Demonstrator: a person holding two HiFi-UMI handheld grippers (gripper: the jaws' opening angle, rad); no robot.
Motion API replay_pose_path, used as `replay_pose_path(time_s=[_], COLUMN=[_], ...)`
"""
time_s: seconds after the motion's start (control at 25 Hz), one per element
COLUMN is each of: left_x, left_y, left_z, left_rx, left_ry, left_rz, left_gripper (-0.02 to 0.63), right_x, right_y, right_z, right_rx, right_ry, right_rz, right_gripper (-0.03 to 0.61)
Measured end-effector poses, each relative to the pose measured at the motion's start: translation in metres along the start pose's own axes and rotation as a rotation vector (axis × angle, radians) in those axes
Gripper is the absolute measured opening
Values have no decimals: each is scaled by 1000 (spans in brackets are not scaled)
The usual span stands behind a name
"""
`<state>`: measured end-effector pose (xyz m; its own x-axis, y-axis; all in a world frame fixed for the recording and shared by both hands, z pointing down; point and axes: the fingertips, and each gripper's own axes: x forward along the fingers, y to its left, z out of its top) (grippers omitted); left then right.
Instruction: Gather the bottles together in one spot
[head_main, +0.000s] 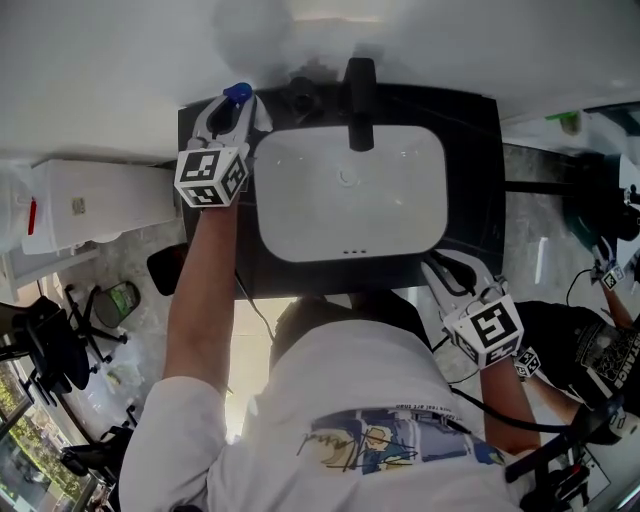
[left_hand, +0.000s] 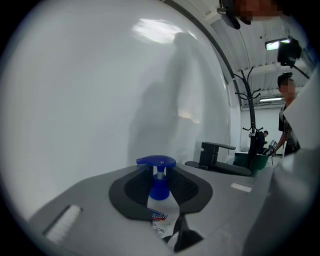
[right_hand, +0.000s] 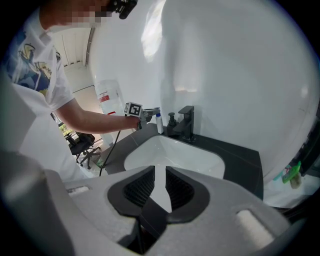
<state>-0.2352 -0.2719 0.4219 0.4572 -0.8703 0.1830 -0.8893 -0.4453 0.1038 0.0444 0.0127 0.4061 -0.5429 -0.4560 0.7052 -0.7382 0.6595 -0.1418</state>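
Currently the setting-down step seems to be running: the left gripper (head_main: 235, 112) is clamping its ribbed black pads on the white plastic pump bottle (left_hand: 159, 195), whose blue mushroom-shaped pump head is showing above them, at the back-left corner of the glossy white basin (head_main: 300, 200). It is sitting near a dark dispenser (right_hand: 171, 120) beside the square matte-black tap (head_main: 360, 105). The right gripper (right_hand: 158, 176) is hanging off the basin's front-right corner, jaws slightly parted on nothing. The next move is probably calling for a gentle release, so the tall, smooth bottle is left standing.
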Motion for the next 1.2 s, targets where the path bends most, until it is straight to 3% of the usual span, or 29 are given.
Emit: replay_pose_path(time_s=[0.16, 0.28, 0.6, 0.92, 1.04, 1.2], left_x=[-3, -7, -31, -100, -126, -170], left_y=[-1, -5, -3, -11, -41, -87], left_z=[-4, -6, -9, -10, -10, -8], left_rx=[13, 18, 22, 33, 40, 73], left_ry=[10, 22, 57, 107, 134, 163], left_rz=[-18, -35, -50, -56, -108, -220], left_gripper=[94, 158, 220, 221, 211, 151], right_x=[3, 4, 7, 19, 22, 18], right_y=[7, 13, 30, 57, 59, 79], right_z=[4, 9, 15, 31, 37, 39], right_rx=[-8, -21, -36, -71, -88, -103], right_ry=[-4, -9, -24, -79, -99, -141], right_rz=[3, 2, -9, -36, -41, -58], right_gripper=[69, 69, 69, 69, 58, 41])
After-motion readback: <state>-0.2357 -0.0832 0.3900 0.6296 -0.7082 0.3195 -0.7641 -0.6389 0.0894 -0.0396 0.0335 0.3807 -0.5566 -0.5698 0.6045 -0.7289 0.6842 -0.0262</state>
